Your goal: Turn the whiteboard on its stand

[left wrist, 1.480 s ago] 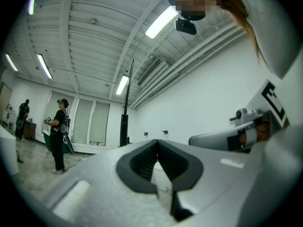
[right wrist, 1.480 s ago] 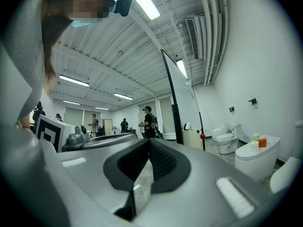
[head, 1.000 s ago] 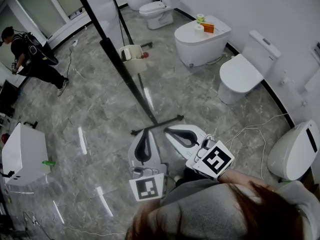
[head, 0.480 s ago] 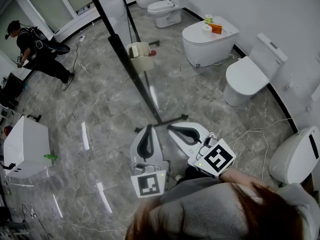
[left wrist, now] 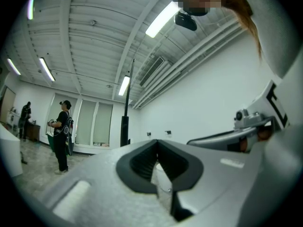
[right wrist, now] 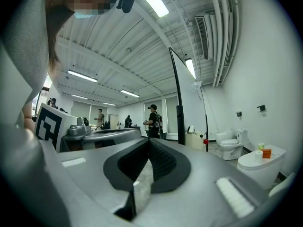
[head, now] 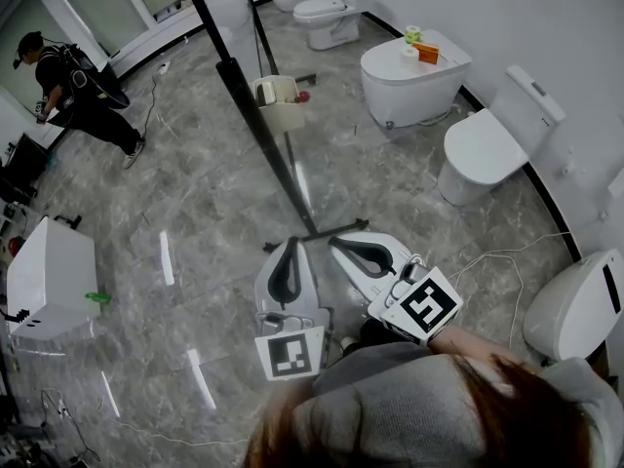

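Left gripper (head: 291,247) and right gripper (head: 336,246) clenched on nothing, side by side.
Just beyond their tips stands the whiteboard (head: 241,91), edge-on over its stand foot (head: 314,235); open floor (head: 195,193) spreads leftward, toilets (head: 414,76) line the right.

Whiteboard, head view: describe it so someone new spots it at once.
Find the toilets lined along the white wall. On the marble floor left of them, a black-footed stand carries a tall panel. That is the whiteboard, seen edge-on: the only dark-framed upright there, with a beige box right beside it.
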Action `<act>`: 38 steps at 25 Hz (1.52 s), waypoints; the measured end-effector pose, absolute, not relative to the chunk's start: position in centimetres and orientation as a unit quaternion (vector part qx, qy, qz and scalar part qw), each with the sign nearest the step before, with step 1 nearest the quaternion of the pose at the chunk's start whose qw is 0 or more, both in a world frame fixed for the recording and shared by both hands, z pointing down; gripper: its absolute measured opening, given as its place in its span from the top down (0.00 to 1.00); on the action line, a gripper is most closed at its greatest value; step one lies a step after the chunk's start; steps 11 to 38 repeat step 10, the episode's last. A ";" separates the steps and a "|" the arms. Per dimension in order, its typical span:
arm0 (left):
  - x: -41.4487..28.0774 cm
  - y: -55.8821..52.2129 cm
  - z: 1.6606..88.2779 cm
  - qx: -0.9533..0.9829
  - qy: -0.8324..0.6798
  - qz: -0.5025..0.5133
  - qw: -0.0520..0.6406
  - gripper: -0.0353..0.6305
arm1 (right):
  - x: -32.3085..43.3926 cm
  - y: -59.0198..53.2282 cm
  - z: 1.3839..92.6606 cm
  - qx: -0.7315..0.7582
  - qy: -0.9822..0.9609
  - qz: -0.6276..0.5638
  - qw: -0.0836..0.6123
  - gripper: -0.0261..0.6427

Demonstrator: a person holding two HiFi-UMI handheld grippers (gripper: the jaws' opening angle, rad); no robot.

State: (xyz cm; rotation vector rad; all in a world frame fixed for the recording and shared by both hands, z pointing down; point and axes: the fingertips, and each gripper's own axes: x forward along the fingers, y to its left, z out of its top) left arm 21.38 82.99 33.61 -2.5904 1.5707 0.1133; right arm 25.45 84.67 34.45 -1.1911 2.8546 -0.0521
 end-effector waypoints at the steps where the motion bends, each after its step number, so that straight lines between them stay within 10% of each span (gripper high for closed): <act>1: 21.4 83.0 33.6 -0.853 0.517 0.038 0.056 0.95 | 25.5 84.7 34.4 -0.385 0.923 -0.015 0.017 0.95; 38: 21.8 83.2 33.7 -0.854 0.516 0.037 0.059 0.95 | 25.8 84.8 34.5 -0.386 0.922 -0.016 0.027 0.95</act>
